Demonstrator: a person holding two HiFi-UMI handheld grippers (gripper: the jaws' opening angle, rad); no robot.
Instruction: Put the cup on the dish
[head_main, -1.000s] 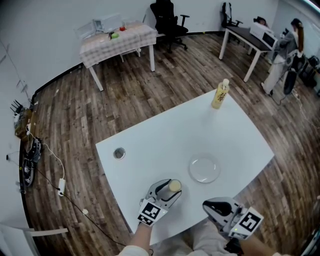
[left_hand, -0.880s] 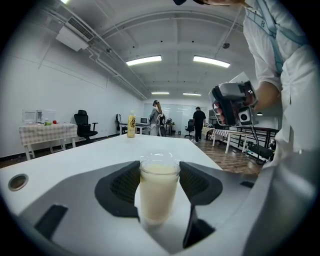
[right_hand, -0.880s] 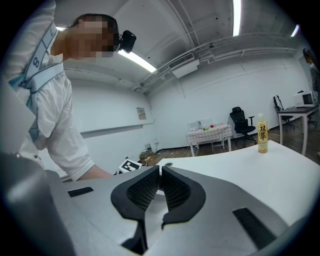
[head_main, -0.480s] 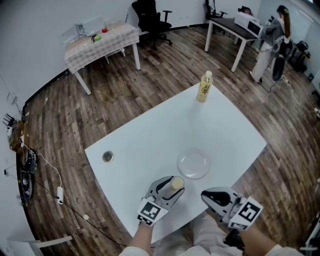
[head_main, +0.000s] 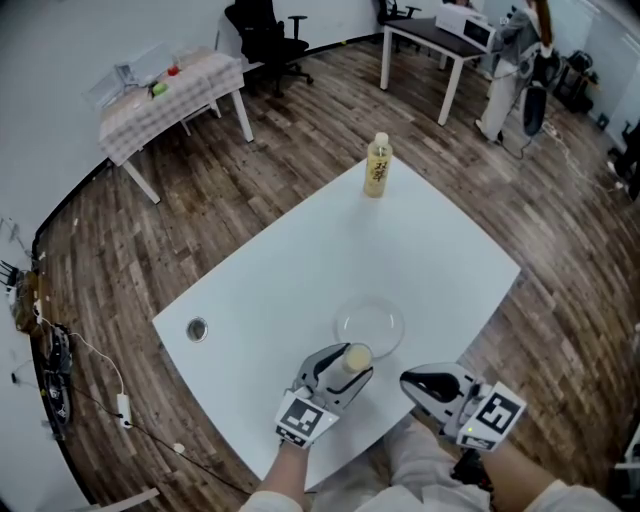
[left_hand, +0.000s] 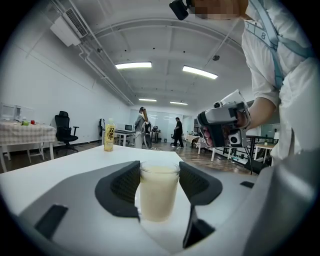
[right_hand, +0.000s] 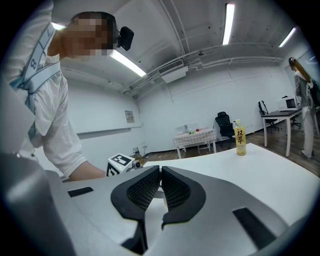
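Note:
A clear cup (head_main: 355, 357) of pale yellow drink is upright between the jaws of my left gripper (head_main: 352, 362), which is shut on it. In the left gripper view the cup (left_hand: 159, 192) fills the gap, both dark pads (left_hand: 123, 184) pressing its sides. The dish (head_main: 370, 327), a clear glass plate, lies on the white table (head_main: 300, 260) just beyond the cup, whose far edge is at the dish's near rim. My right gripper (head_main: 412, 381) hovers to the right at the table's near edge, shut and empty; its jaws (right_hand: 160, 187) meet.
A yellow drink bottle (head_main: 377, 166) stands near the table's far corner. A round metal grommet (head_main: 196, 328) sits in the tabletop at the left. Wood floor surrounds the table, with desks, chairs and people farther off.
My left gripper has carried the cup forward and right, from well short of the dish up to its near rim. The right gripper has shifted slightly with it and stayed shut.

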